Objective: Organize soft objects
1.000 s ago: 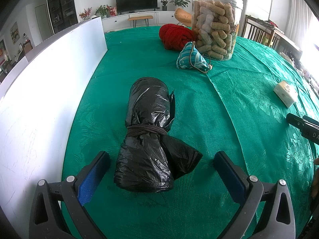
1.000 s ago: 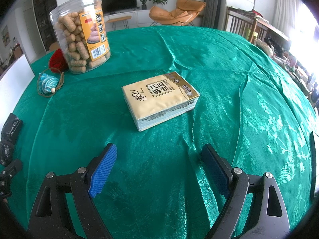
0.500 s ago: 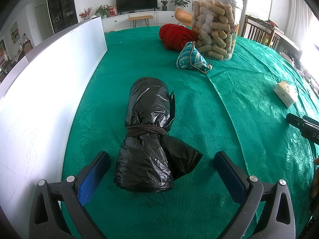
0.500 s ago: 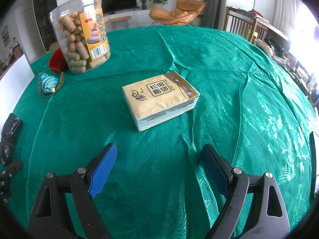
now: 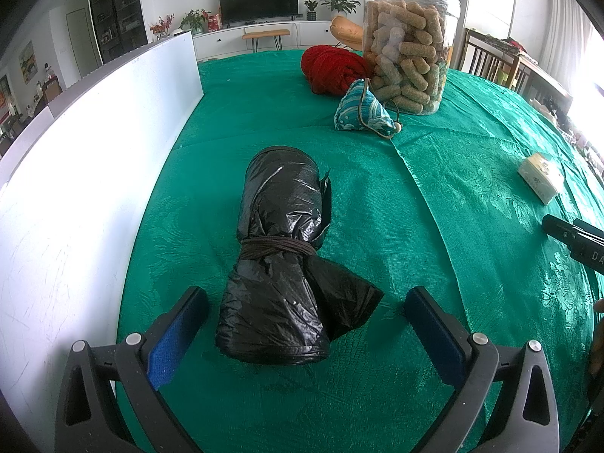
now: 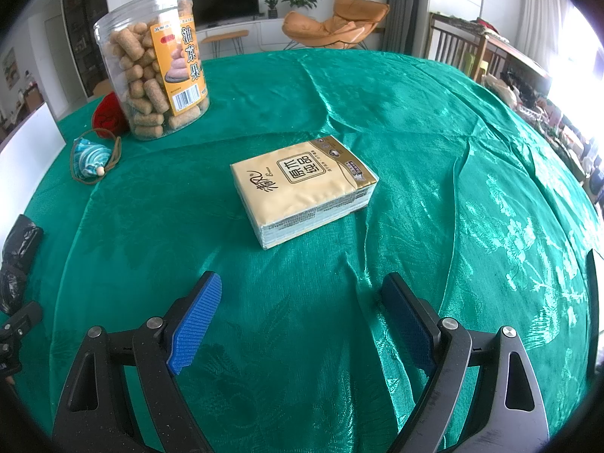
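A black plastic bag bundle, tied round its middle with a brown band, lies on the green tablecloth. My left gripper is open, its near end between the fingers but untouched. A yellow tissue pack lies ahead of my right gripper, which is open and empty, a short way from the pack. A teal drawstring pouch and a red yarn ball lie farther back. The pouch also shows in the right wrist view.
A clear jar of brown snack sticks stands behind the pouch. A white board runs upright along the table's left side. The right gripper's body shows at the left view's right edge. Chairs and furniture stand beyond the table.
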`<act>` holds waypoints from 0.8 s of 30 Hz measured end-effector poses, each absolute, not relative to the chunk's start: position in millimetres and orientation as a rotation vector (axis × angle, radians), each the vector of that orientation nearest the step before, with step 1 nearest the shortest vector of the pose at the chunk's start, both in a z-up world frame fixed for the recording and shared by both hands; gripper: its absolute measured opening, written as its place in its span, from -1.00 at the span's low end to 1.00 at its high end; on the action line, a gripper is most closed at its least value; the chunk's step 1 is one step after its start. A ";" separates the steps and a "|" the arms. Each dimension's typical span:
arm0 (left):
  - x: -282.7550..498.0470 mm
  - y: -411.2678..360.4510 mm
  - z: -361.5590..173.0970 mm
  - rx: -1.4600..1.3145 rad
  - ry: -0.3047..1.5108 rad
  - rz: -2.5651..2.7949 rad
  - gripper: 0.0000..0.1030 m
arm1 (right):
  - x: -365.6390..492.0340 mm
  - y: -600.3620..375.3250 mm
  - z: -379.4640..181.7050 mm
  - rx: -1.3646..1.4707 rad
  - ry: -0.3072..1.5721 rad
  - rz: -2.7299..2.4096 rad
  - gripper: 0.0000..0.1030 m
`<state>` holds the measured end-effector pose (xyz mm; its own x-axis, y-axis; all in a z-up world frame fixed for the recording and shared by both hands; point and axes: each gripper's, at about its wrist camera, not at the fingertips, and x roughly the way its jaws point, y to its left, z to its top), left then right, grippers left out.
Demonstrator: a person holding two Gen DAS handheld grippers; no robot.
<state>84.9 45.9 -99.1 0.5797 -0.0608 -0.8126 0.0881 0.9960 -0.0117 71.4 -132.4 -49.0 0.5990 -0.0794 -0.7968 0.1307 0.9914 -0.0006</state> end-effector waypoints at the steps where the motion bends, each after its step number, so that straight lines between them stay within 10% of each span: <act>1: 84.4 46.2 -99.0 0.031 0.949 -0.087 1.00 | 71.5 -132.2 -48.8 0.060 0.920 -0.123 0.73; 24: 84.9 46.0 -99.0 0.031 0.948 -0.087 1.00 | 58.1 -132.6 -36.4 0.099 0.817 -0.079 0.71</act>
<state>84.9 46.0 -99.0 0.5797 -0.0607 -0.8125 0.0879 0.9961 -0.0117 58.1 -132.6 -36.4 0.6822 -0.0319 -0.7305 0.1082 0.9924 0.0578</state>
